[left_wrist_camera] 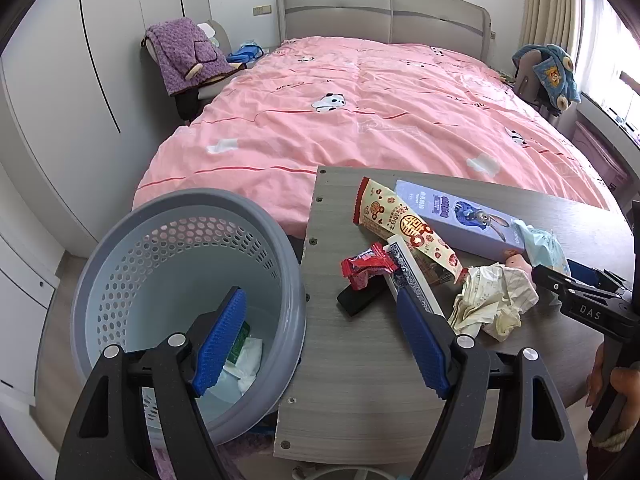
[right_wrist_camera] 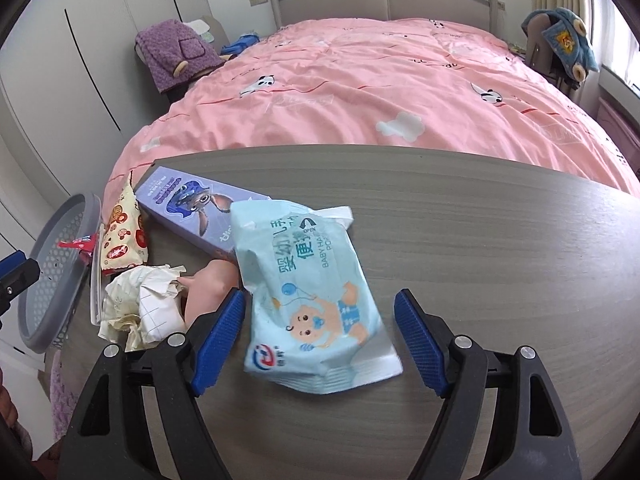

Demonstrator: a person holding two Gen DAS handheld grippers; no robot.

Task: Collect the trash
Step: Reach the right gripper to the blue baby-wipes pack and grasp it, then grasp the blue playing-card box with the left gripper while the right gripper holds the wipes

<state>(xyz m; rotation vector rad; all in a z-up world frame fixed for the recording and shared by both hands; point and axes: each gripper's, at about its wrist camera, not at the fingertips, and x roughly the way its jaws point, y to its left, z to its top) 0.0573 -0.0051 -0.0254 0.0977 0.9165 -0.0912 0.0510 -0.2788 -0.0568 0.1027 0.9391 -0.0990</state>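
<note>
Pale-blue wipes packet lies on the table between the spread right claw, ungripped.

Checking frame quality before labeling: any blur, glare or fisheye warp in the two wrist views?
Left wrist view: sharp; strong barrel warp bends the table edges and wardrobe, dark vignette in the corners, window at the right edge blown out. Right wrist view: same warp and vignette; slight smear on the near edge of the wipes pack; the right gripper fingers stay crisp; soft daylight, faint shadows.

bedcover: pink, panda print
basket: grey rim, pale blue
wipes pack: light blue, baby print
box: lavender
table: grey woodgrain
</note>
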